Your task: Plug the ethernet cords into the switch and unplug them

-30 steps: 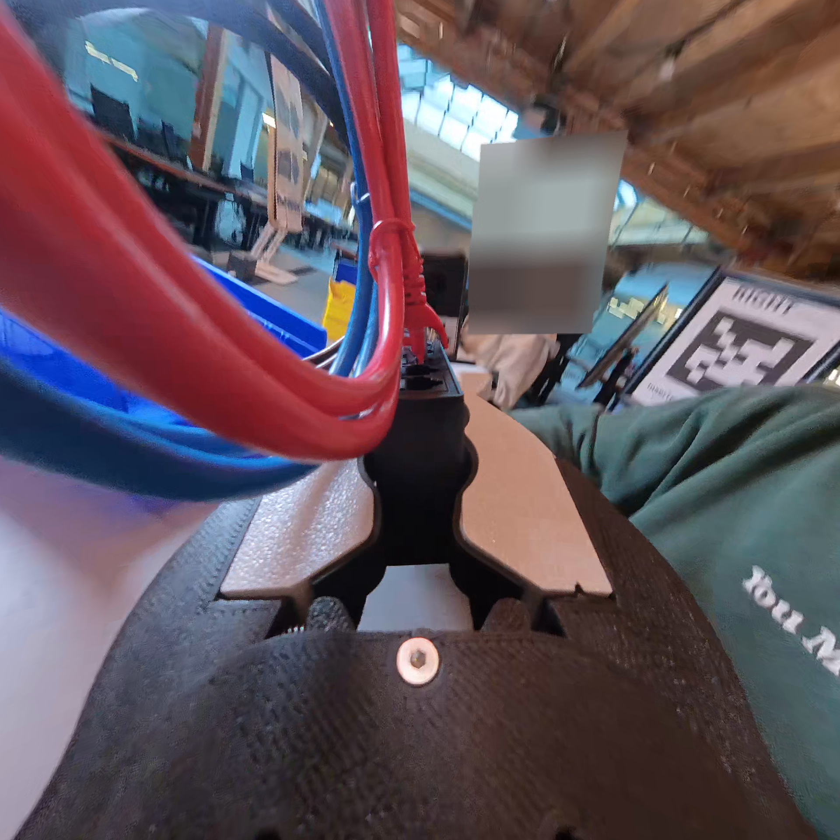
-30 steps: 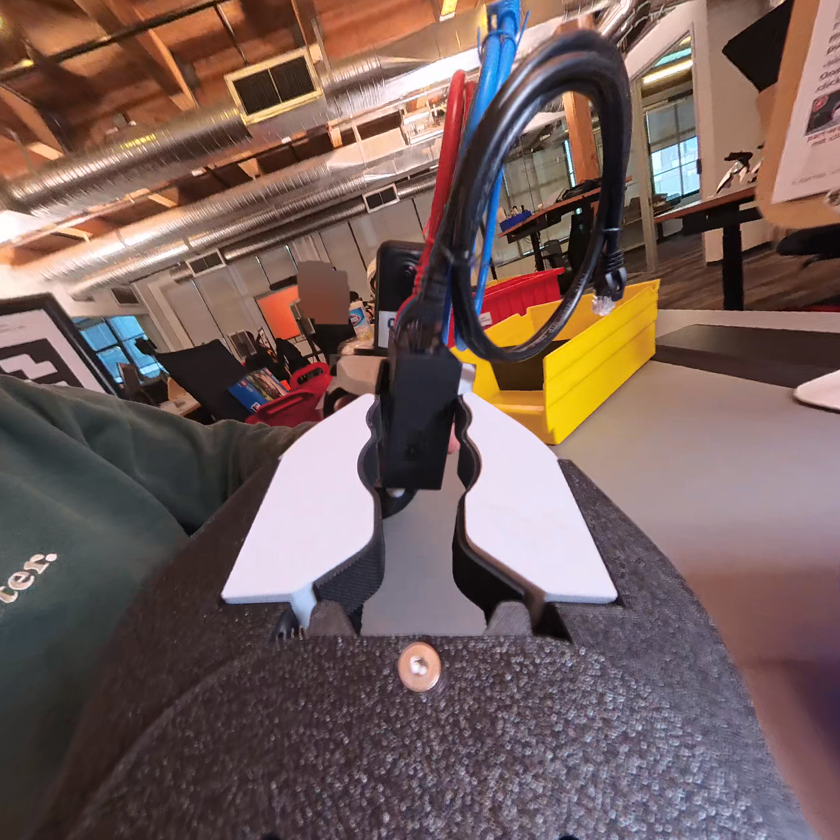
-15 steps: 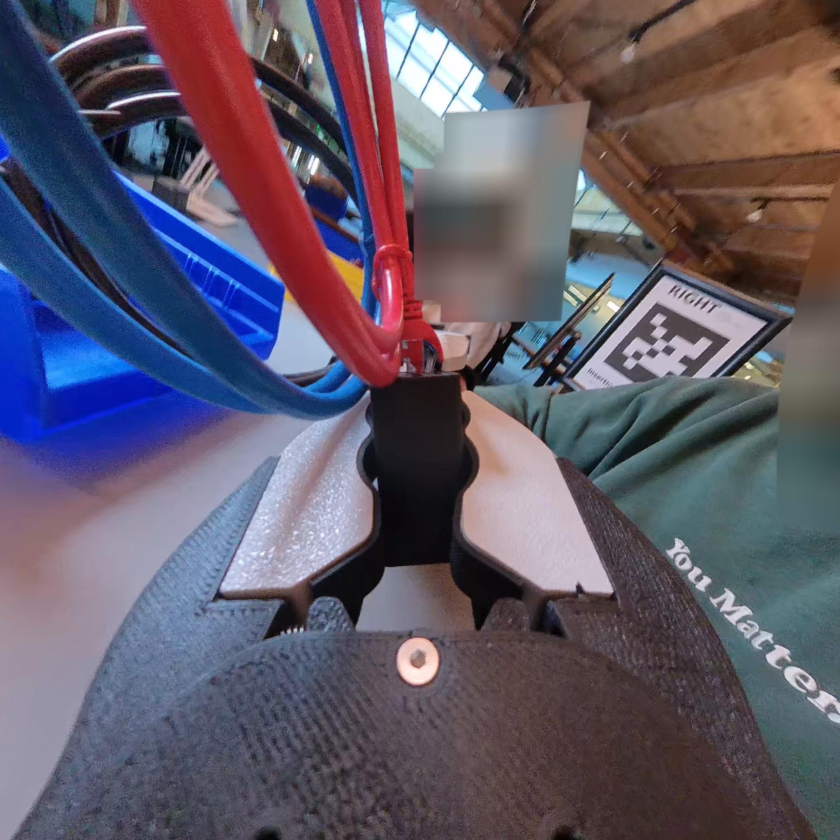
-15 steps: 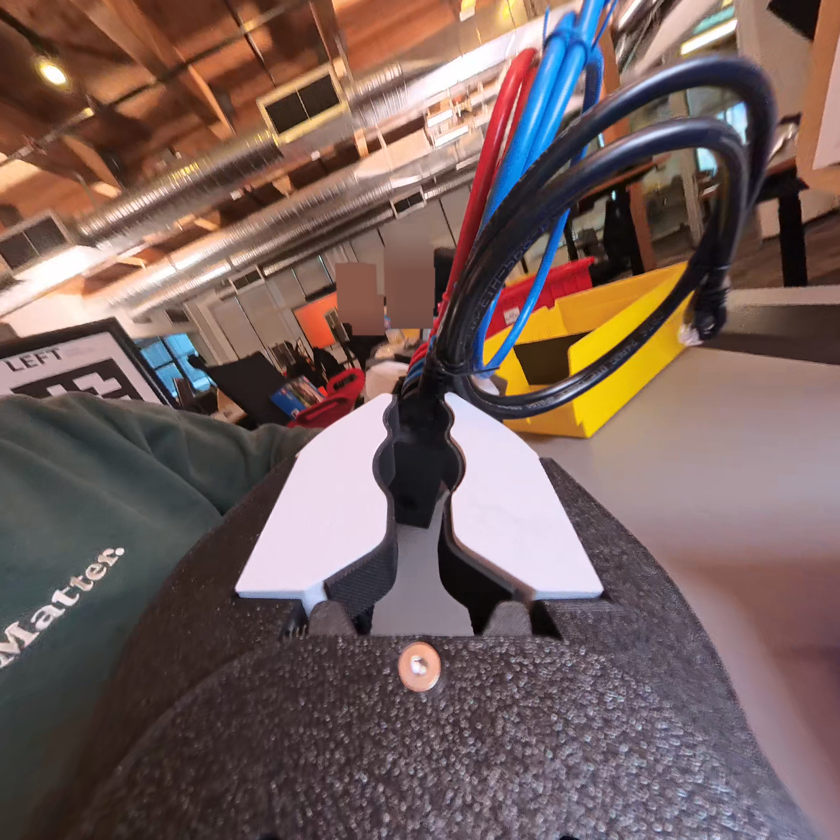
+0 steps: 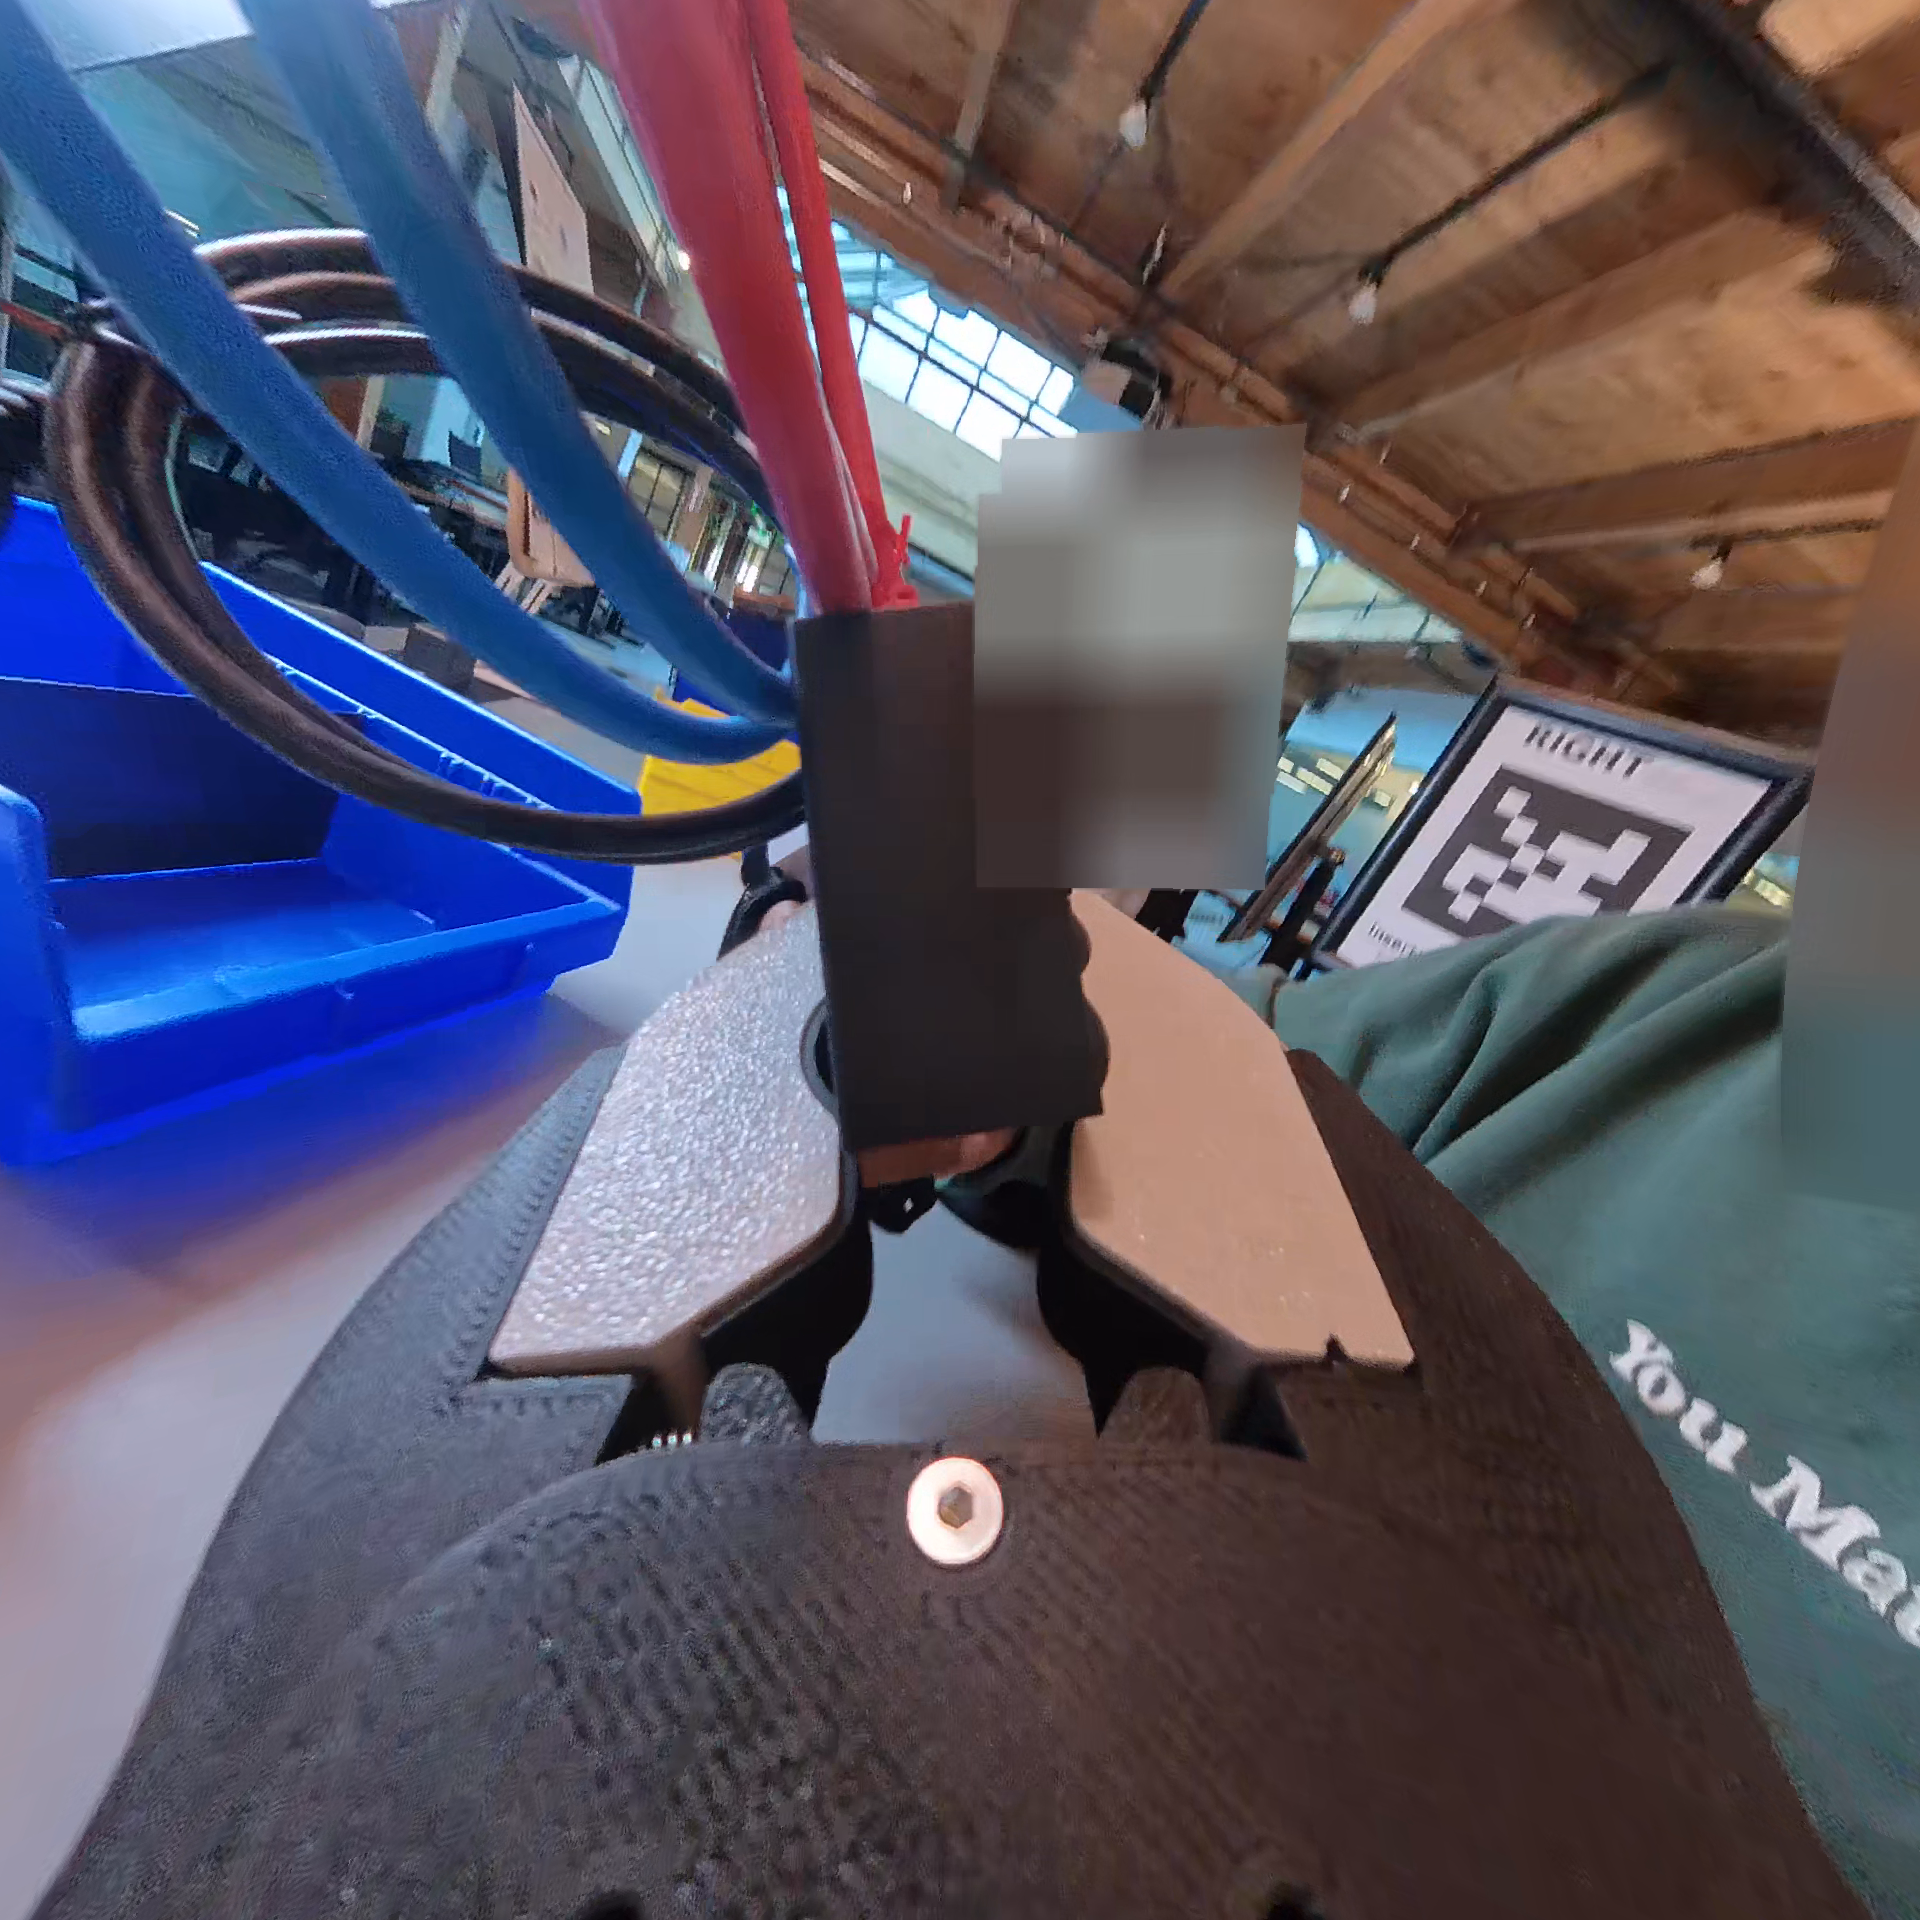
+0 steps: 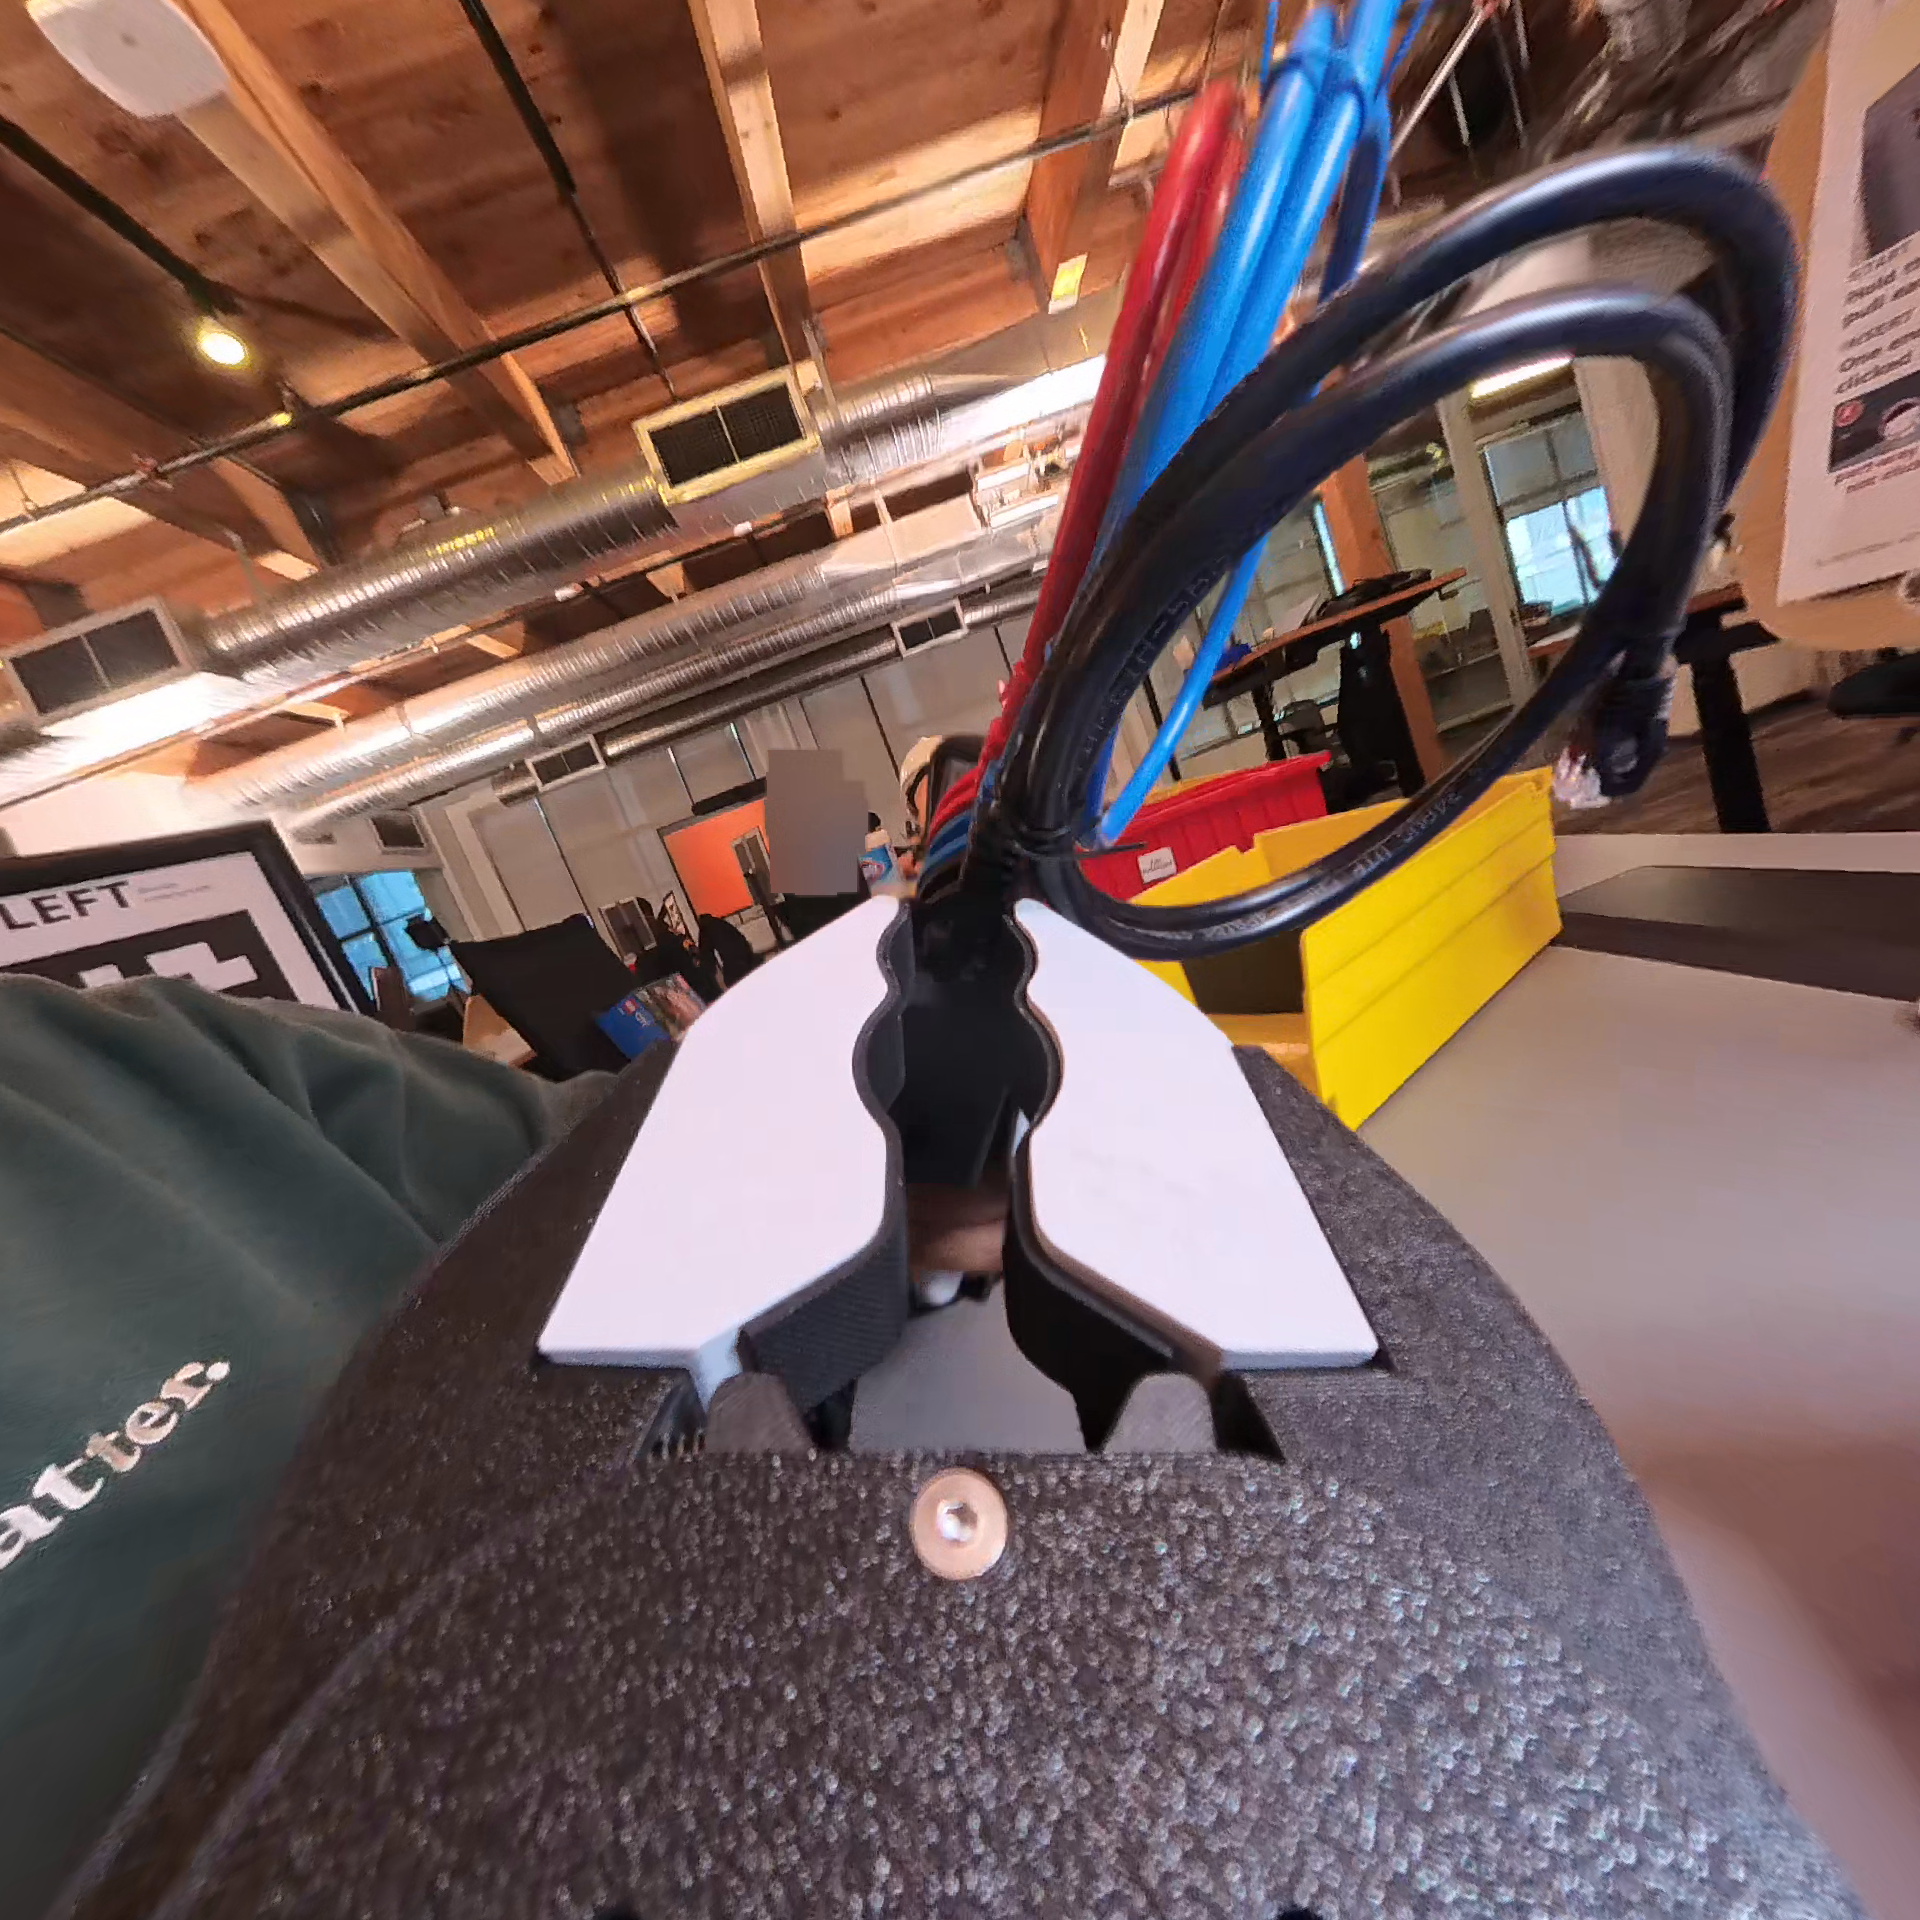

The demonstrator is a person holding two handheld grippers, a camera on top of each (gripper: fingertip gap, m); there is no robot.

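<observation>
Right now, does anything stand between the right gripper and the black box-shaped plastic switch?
Nothing visible does. The right gripper is shut directly on the black box-shaped switch; the red, blue and black ethernet cords rise from its far end, beyond the fingertips.

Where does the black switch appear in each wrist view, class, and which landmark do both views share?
Left wrist view: switch at centre, broad face showing, between the tongs.
Right wrist view: switch at centre, narrow, clamped.
Shared landmark: the yellow bin.
</observation>
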